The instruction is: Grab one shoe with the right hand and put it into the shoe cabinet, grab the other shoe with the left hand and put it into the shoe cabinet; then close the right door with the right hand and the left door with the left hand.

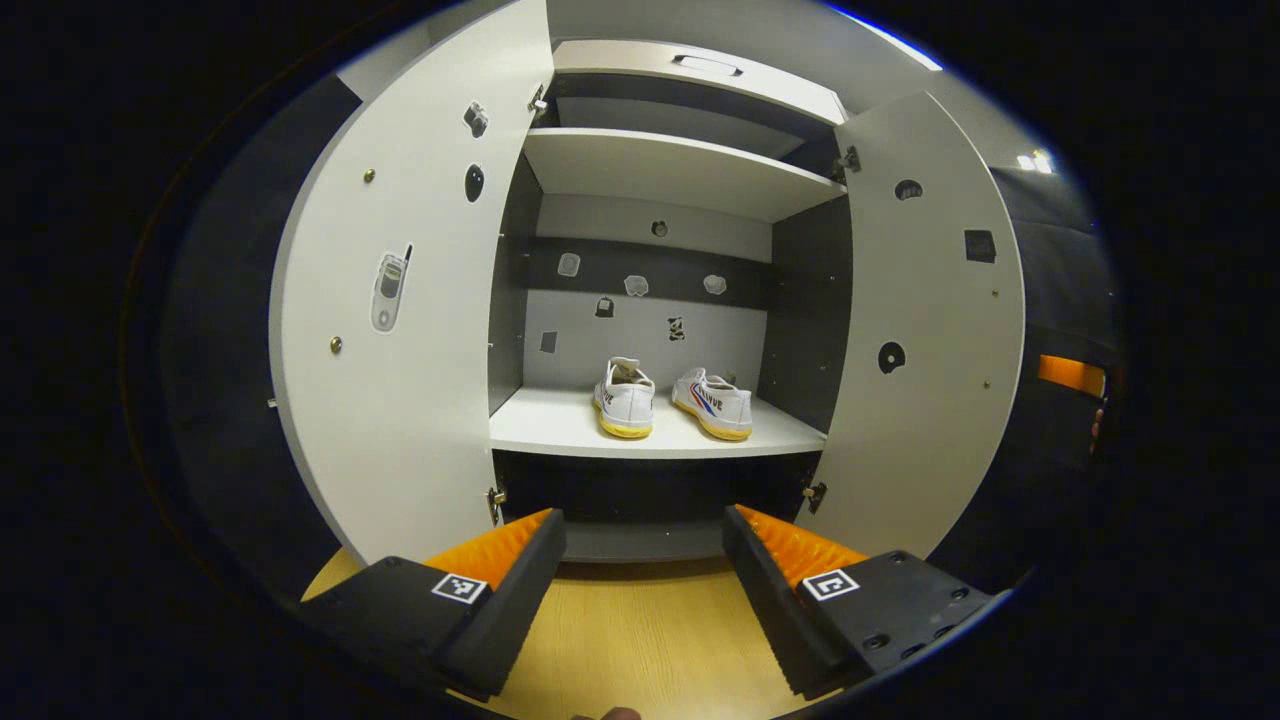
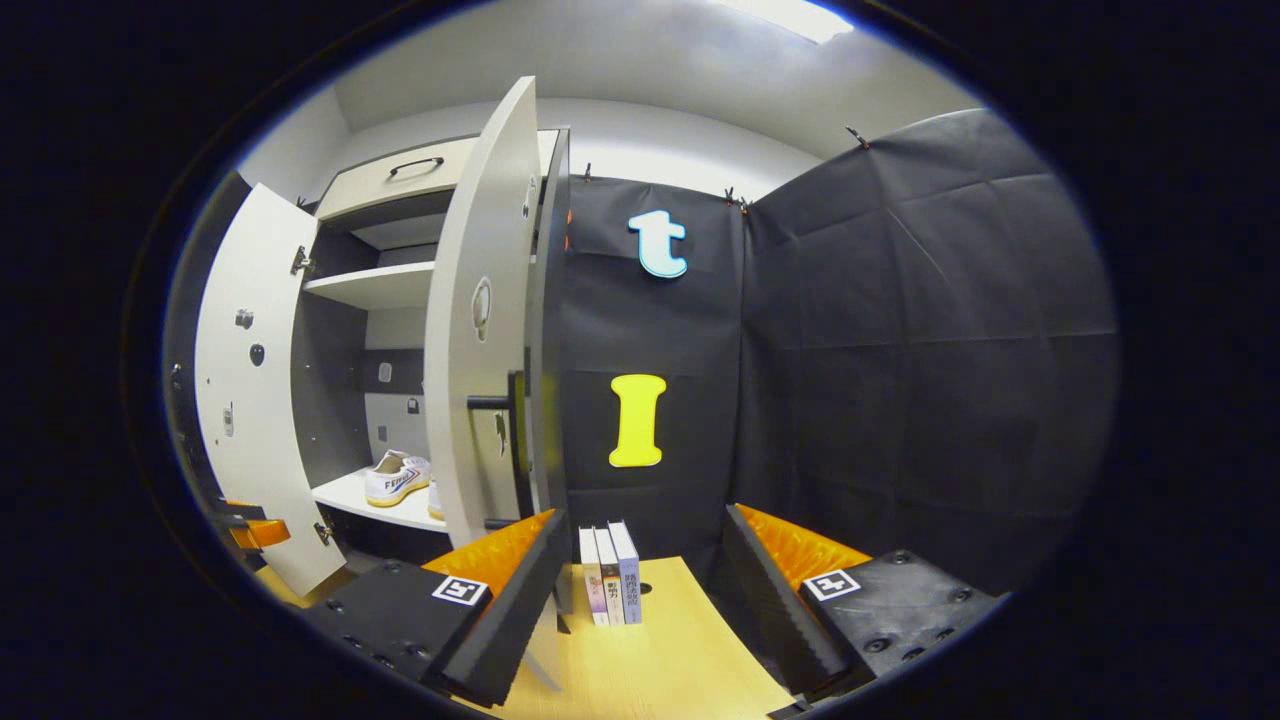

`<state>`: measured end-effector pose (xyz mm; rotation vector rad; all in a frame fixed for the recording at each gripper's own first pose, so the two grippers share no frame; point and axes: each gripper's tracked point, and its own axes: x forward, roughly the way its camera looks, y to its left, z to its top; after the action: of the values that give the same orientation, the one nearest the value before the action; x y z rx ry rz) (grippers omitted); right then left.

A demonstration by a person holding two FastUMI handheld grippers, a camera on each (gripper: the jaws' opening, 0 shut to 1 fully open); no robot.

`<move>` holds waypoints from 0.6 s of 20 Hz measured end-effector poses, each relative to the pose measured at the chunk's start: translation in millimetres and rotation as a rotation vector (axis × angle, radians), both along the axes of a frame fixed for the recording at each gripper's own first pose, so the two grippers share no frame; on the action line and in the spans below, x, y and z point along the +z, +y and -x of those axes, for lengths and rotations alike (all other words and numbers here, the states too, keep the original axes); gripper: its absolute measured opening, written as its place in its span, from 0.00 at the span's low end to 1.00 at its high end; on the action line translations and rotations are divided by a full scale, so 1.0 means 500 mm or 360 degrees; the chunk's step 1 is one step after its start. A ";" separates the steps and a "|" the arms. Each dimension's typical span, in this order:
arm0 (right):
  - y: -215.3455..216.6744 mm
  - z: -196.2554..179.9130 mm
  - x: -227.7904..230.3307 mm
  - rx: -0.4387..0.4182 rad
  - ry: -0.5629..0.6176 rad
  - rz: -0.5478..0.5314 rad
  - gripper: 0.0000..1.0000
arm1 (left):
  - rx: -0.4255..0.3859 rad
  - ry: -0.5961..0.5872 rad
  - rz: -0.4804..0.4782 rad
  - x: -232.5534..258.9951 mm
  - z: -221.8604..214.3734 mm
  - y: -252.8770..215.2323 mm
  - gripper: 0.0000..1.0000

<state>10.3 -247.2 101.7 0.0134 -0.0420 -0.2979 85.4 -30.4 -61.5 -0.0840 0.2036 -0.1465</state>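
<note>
Two white shoes with yellow soles stand side by side on the cabinet's lower shelf (image 1: 560, 425): the left shoe (image 1: 624, 398) and the right shoe (image 1: 713, 402). Both cabinet doors stand open, the left door (image 1: 400, 330) and the right door (image 1: 925, 330). My left gripper (image 1: 643, 545) is open and empty, held back from the cabinet over the wooden table. My right gripper (image 2: 640, 545) is open and empty too, beside the right door (image 2: 480, 330), whose outer black handle (image 2: 512, 440) is close ahead. One shoe (image 2: 397, 478) shows past that door. The left gripper (image 2: 250, 528) peeks in at far left.
A wooden table (image 1: 640, 640) lies under both grippers. Three books (image 2: 610, 575) stand upright on the table (image 2: 660, 660) just ahead of the right gripper. An upper shelf (image 1: 680, 170) and a drawer with a handle (image 1: 706, 65) sit above. Black cloth walls enclose the right side.
</note>
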 end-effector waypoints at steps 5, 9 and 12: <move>-0.030 -0.068 0.027 0.0075 0.0027 0.0064 0.99 | 0.0076 -0.0003 -0.0029 -0.011 0.028 0.037 0.95; -0.030 -0.121 0.017 0.0161 0.0065 0.0020 0.99 | 0.0104 0.0011 -0.0030 -0.022 0.055 0.046 0.95; -0.029 -0.150 0.009 0.0212 0.0093 0.0002 0.98 | 0.0115 0.0038 -0.0065 -0.041 0.072 0.052 0.95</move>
<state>85.2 -261.6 106.3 0.0062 0.0164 -0.1648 49.4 -4.3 -81.8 -0.0524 0.2271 -0.0695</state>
